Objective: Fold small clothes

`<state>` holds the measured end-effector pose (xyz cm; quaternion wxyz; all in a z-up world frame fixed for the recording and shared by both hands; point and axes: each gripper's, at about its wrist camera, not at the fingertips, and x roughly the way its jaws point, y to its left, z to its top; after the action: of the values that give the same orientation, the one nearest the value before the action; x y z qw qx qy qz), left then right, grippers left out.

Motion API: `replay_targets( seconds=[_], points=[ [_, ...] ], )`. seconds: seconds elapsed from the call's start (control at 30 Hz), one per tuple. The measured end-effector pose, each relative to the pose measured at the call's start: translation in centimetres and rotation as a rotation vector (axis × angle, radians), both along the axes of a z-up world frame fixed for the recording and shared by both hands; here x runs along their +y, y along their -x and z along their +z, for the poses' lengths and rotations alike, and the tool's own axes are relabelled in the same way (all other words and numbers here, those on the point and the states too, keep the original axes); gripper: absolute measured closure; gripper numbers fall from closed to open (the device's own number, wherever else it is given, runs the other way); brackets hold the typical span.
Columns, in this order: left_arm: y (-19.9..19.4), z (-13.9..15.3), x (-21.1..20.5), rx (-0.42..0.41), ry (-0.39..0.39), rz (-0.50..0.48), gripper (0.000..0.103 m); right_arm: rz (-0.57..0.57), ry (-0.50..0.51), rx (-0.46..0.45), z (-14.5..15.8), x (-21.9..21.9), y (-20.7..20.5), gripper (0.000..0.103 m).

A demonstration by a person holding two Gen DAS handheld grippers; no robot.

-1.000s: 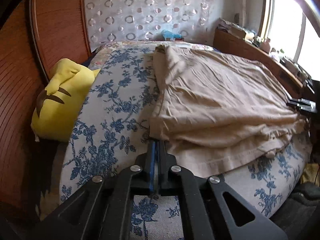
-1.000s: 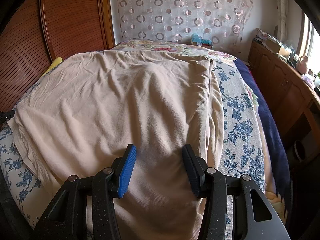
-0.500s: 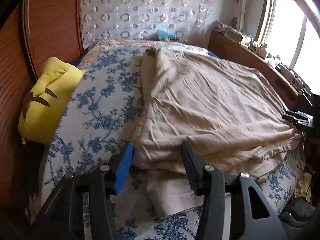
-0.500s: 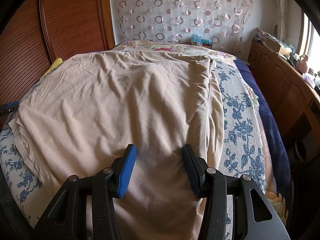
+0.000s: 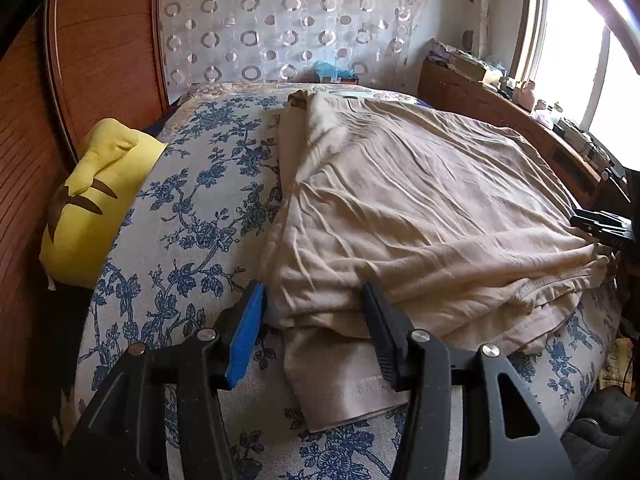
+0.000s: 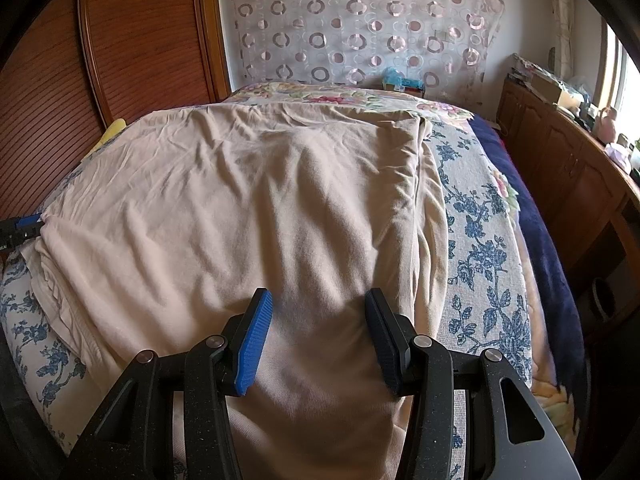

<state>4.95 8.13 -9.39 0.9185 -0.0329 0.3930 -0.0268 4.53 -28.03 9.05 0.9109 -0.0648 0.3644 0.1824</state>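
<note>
- The step in hand looks like the pause between folds: the beige garment (image 5: 400, 208) lies folded over on the bed (image 5: 192, 216), its layered edge along the bed's near edge and its long side towards the window.
- The left gripper (image 5: 312, 332) has just been opening; its jaws now stand apart astride the garment's near-left corner, pads not pressing the cloth.
- The right gripper (image 6: 316, 340) hangs over the garment's near edge, jaws apart, gripping nothing.
- Next, I judge, each gripper must close on a near corner through all layers, then carry that edge towards the bed's far end.
- A yellow plush (image 5: 92, 204) sits at the bed's left edge, clear of the fold.
</note>
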Motion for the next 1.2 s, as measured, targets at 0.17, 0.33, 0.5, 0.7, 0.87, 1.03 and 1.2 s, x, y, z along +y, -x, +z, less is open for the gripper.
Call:
replay_targets(
  seconds=[0.17,0.33,0.5,0.7,0.87,1.03,1.2],
  points=[
    [0.2,0.0,-0.6,0.002,-0.012,-0.02,0.051,0.0,0.0,0.0,0.0,0.0,0.0,0.053],
    [0.1,0.0,-0.5,-0.001,-0.023,-0.011,0.064,0.0,0.0,0.0,-0.1,-0.1,0.0,0.053],
    [0.0,0.1,-0.4,0.006,-0.014,-0.022,0.085,0.001,-0.003,0.0,-0.1,-0.1,0.1,0.053],
    [0.0,0.4,-1.2,-0.005,-0.004,-0.047,0.095,0.001,-0.007,0.001,-0.1,-0.1,0.1,0.053],
    [0.6,2.4,-1.6,-0.079,0.009,-0.06,0.095,0.0,-0.011,0.002,-0.2,-0.1,0.0,0.052],
    [0.6,4.2,-2.2,-0.133,0.007,-0.074,0.095,0.001,-0.014,0.003,-0.2,-0.2,0.0,0.052],
    [0.4,5.2,-2.8,-0.171,0.018,-0.094,0.095,0.001,-0.015,0.002,-0.2,-0.2,0.0,0.052]
  ],
)
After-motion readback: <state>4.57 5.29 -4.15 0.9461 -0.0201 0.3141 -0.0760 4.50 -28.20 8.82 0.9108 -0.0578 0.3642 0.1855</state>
